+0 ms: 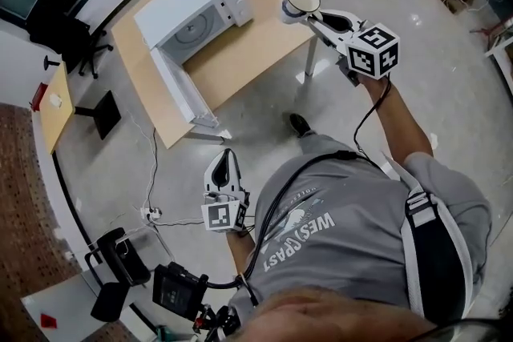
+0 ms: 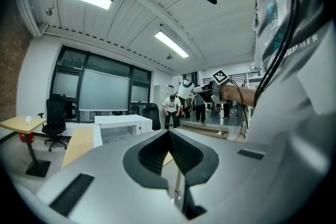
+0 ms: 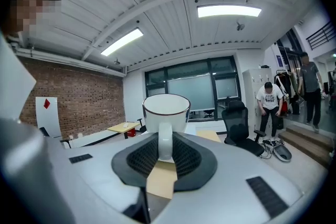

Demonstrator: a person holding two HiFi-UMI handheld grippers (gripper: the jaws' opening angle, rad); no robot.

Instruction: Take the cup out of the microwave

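Note:
A white cup (image 1: 300, 1) with a dark rim hangs in the air past the right end of the wooden table (image 1: 240, 52). My right gripper (image 1: 311, 16) is shut on its handle. In the right gripper view the cup (image 3: 166, 112) stands upright, its handle pinched between the jaws of that gripper (image 3: 165, 148). The white microwave (image 1: 192, 8) sits on the table with its door (image 1: 178, 88) swung wide open and an empty turntable inside. My left gripper (image 1: 224, 164) hangs low near the person's waist, jaws closed with nothing between them; the left gripper (image 2: 169, 136) shows the same in its own view.
Black office chairs (image 1: 60, 36) stand behind the table, and a small side table (image 1: 54, 104) is at left. Cables and a power strip (image 1: 151, 213) lie on the floor. People stand in the background (image 3: 270, 99).

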